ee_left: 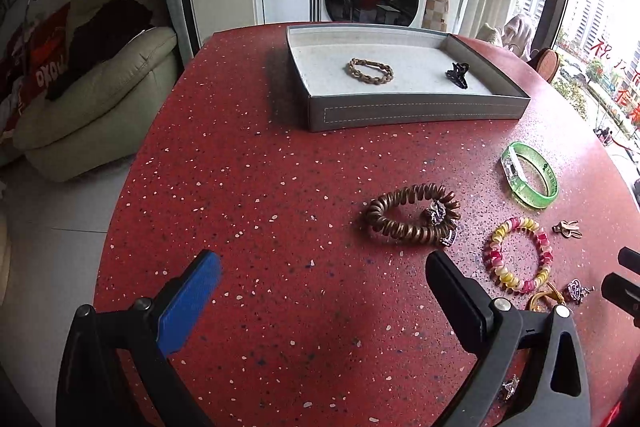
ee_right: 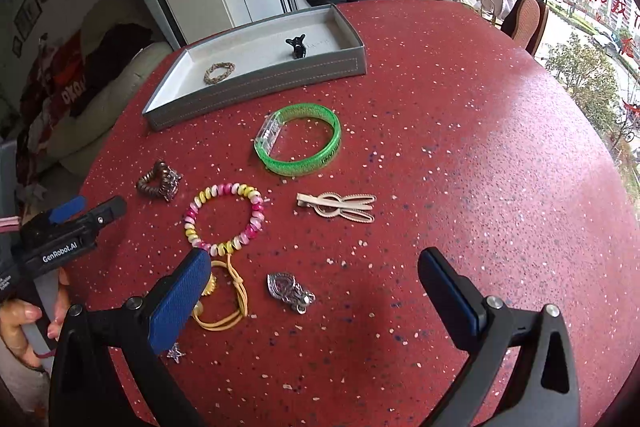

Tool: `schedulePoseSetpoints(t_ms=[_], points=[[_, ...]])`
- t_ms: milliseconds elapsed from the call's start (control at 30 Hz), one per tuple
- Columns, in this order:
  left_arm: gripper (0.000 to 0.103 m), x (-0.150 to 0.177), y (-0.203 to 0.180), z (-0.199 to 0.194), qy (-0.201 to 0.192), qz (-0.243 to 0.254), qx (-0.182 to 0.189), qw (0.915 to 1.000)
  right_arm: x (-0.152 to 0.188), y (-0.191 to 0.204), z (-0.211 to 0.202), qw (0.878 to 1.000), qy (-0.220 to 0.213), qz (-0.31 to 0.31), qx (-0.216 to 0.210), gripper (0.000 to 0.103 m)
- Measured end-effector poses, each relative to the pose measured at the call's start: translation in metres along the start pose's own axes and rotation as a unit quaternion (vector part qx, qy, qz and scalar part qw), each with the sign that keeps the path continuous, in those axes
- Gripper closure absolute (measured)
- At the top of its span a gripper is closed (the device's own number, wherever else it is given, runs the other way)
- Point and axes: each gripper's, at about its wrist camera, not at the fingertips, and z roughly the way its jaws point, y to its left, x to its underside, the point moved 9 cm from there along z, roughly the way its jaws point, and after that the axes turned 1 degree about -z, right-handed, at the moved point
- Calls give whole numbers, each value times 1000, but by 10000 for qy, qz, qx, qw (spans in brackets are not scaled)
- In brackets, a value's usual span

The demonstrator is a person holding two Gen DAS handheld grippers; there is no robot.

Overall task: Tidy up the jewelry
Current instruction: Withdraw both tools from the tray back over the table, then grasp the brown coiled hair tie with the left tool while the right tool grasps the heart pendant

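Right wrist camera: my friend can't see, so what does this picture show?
Open tongs hover over a red speckled table scattered with jewelry: a green bangle, a pink and yellow coil bracelet, a bunny-shaped hair clip, a silver charm and a yellow cord. Farther back, a grey tray holds a braided bracelet and a black claw clip.

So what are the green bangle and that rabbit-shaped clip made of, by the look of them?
The green bangle looks like translucent glittery plastic: light passes through it, and a clear block is set into one side. The rabbit clip looks like pale, cream-gold metal, thin with open outlines and a slight sheen, though it could be coated plastic.
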Motion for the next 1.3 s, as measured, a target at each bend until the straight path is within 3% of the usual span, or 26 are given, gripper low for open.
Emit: schedulePoseSetpoints(t_ms=[233, 467, 633, 700, 867, 1000, 1100, 1167, 1200, 1233, 1300], points=[[0, -21, 2, 13, 141, -286, 234, 9992, 18, -12, -4, 9998, 13, -97, 187, 0], [0, -33, -3, 30, 311, -110, 180, 9993, 16, -9, -3, 9992, -48, -254, 289, 2], [0, -31, -10, 38, 367, 82, 67, 9993, 20, 1, 3, 9981, 54, -524, 306, 16], [8, -28, -12, 40, 410, 167, 30, 9990, 22, 5, 7, 9974, 108, -636, 331, 26], [11, -27, -14, 42, 396, 287, -57, 9988, 24, 14, 16, 9952, 213, -888, 337, 41], [22, -26, -20, 39, 306, 530, -107, 9981, 26, 20, 17, 9928, 200, -1105, 408, 48], [36, -25, -28, 36, 258, 714, -58, 9971, 28, 24, 15, 9925, 205, -1149, 377, 54], [56, -24, -33, 34, 233, 825, 3, 9963, 29, 26, 15, 9918, 220, -1207, 363, 59], [59, -23, -35, 33, 230, 879, 21, 9959, 29, 28, 14, 9913, 227, -1245, 352, 64], [70, -23, -37, 32, 227, 922, 19, 9955, 30, 31, 14, 9908, 234, -1283, 348, 68], [71, -22, -37, 31, 211, 962, 12, 9951, 30, 34, 14, 9901, 246, -1333, 353, 74]])
